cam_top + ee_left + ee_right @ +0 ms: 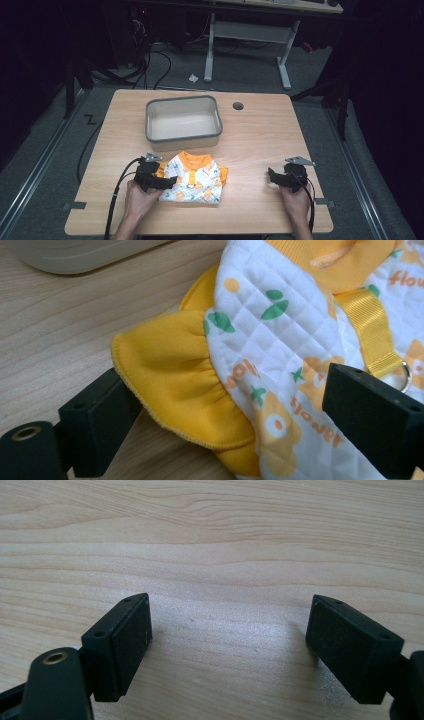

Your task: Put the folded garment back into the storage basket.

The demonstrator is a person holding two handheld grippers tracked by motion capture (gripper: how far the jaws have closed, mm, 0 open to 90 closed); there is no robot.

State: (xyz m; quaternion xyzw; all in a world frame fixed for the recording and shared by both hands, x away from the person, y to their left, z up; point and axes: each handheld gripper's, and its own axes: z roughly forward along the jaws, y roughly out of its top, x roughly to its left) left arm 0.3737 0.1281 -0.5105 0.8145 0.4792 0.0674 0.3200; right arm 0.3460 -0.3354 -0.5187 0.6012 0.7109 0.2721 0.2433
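Orange-trimmed quilted baby garment (194, 178) lies low at centre on the wooden table (260, 135). At its left edge the left gripper (167, 181) stands with jaws spread around the frilled orange sleeve (175, 375). Lower right, the right gripper (272, 176) gapes over bare wood. Farther up sits a grey tub (183, 121).

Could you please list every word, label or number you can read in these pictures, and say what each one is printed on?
"flower", in orange letters, repeated across the white quilted fabric of the small garment; it reads clearly in the left gripper view, complete at least twice.
One more orange word beside the yellow sleeve is partly folded under; it cannot be read whole.
In the high view the garment's print is too small to read.
The grey bin, the table and both grippers carry no readable text.
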